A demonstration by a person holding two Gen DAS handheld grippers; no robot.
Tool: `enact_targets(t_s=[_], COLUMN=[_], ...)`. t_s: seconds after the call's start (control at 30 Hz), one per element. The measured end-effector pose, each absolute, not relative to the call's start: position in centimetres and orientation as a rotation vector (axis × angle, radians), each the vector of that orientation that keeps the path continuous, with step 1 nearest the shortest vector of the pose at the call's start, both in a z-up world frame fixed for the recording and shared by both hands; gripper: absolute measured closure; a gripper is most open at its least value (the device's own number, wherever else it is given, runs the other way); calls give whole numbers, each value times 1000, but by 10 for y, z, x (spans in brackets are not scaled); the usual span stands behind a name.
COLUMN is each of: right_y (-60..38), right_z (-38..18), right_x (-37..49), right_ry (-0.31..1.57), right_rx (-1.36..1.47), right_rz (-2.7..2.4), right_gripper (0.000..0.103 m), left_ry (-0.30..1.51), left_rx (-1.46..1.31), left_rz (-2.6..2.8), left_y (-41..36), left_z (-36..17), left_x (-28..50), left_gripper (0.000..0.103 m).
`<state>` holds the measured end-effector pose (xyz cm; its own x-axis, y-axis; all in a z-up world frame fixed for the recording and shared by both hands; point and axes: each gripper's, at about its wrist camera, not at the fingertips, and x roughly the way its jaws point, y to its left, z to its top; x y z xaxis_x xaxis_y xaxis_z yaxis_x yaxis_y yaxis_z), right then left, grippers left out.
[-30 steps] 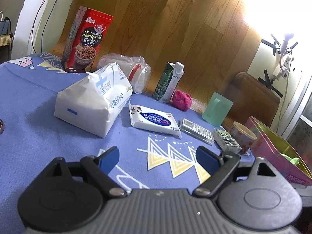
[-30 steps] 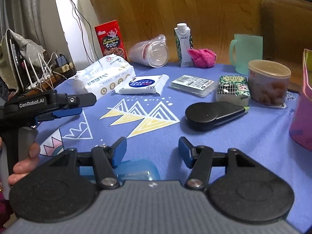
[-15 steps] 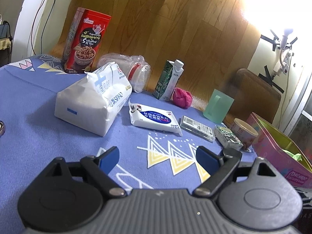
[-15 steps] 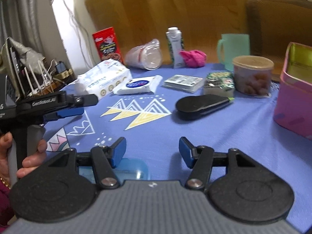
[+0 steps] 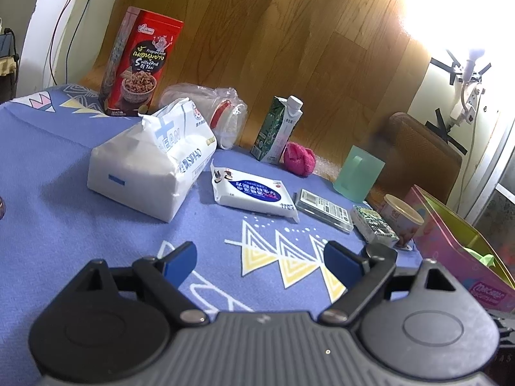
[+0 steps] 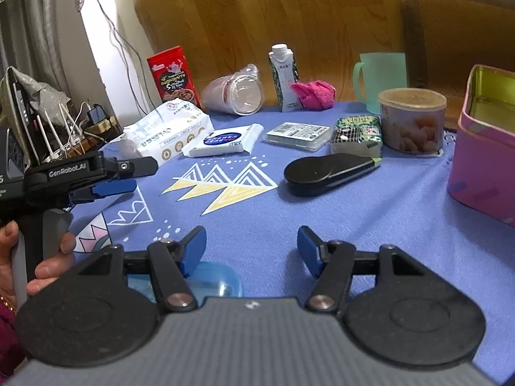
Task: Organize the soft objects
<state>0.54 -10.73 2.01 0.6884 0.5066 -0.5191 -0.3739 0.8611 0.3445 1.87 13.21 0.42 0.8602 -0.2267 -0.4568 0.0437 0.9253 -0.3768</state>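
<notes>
On the blue tablecloth lie a large white tissue pack (image 5: 151,167) (image 6: 167,132), a flat wet-wipe pack (image 5: 254,193) (image 6: 222,140) and a pink cloth (image 5: 299,160) (image 6: 313,93) at the back. At the right edge stands an open pink tin box (image 5: 450,244) (image 6: 482,160) with something green inside. My left gripper (image 5: 259,257) (image 6: 135,175) is open and empty, well short of the packs. My right gripper (image 6: 251,246) hovers over bare cloth, its jaws opening with nothing between them.
Along the back stand a red snack box (image 5: 141,64), bagged plastic cups (image 6: 238,95), a milk carton (image 6: 285,77) and a green mug (image 6: 381,80). Nearer lie a clear card case (image 6: 297,135), a green patterned pack (image 6: 357,135), a lidded can (image 6: 412,122) and a black flat device (image 6: 325,173).
The right wrist view has swung so the pink tin box now shows at the right. The right jaws stand slightly wider. The left gripper has stayed put.
</notes>
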Motion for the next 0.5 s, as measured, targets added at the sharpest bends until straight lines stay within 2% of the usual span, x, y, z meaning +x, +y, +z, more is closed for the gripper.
enact_targets(t_s=[0.23,0.3,0.4,0.5], right_y=[-113,-117,-118,-117], right_z=[29,31,31,29], right_x=[-10,-17,-24,-28], right_ry=[583,569,570,570], right_rx=[172,156,117,92], right_rz=[551,581,622,641], right_gripper=[35,28,24,19], left_ry=[526,535,550,563], left_rx=[-393,-419,-443,-468], left_rz=[-226,-282,-355,-399], left_y=[143,145,145,141], left_z=[12,15,17,18], left_x=[-11,-25,-43,-55], left_gripper=[14,12,7,6])
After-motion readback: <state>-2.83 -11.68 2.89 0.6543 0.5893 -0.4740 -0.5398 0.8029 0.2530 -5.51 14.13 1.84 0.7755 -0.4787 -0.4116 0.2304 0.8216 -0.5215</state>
